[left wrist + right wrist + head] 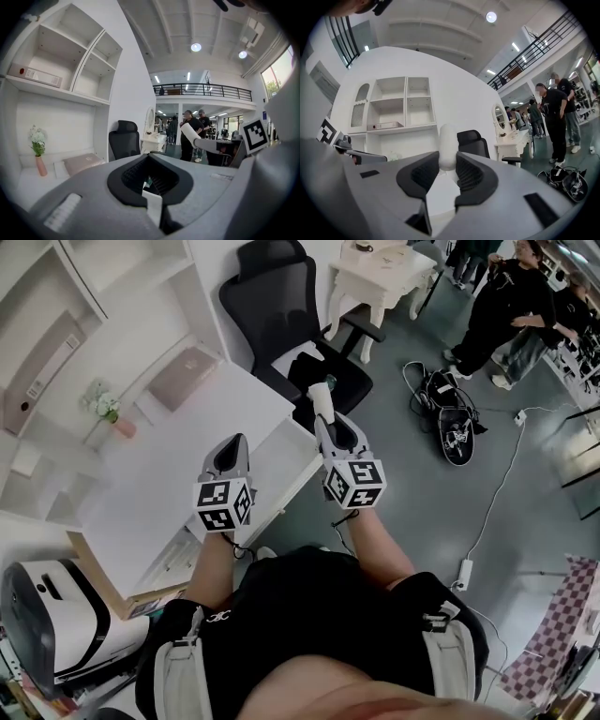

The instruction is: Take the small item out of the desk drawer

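The small item (322, 396), a white rounded cylinder, stands up out of the right hand-held gripper (330, 418) in the head view, held in the air past the edge of the white surface (187, 456) and in front of the black office chair (281, 306). The left hand-held gripper (234, 442) hangs over the surface beside it. A lower white panel shows between the two, but whether it is the drawer is hard to make out.

In the left gripper view the jaws are closed, tips together, with nothing between them; the item shows off to the right, its lower end hidden in the other gripper.

In the right gripper view the jaws are clenched on the item's lower part, one pad on each side, and its rounded top rises clear above them
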A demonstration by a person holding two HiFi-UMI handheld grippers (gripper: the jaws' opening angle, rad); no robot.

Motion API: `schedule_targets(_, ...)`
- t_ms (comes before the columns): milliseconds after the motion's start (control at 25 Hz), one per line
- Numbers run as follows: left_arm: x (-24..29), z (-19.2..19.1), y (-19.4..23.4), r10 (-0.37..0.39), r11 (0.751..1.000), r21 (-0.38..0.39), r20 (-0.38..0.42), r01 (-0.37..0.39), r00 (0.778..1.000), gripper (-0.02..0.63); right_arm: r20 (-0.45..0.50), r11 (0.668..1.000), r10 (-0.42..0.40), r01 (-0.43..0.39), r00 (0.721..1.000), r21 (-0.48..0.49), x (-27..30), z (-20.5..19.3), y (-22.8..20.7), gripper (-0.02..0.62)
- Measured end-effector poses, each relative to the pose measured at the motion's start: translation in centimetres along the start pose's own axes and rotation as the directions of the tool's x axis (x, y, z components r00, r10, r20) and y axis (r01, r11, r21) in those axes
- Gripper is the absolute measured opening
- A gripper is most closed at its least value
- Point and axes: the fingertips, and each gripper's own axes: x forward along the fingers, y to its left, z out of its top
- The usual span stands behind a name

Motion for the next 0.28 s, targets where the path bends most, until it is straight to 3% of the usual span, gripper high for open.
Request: schedule_targets(280,-0.26,0.1,0.59,0.006,1.0,-0.004,0.004,-0.006,1.0,0.014,-0.007,1.0,0.02,-0.02,1.0,0.009,0.22,-0.29,0.83,0.107)
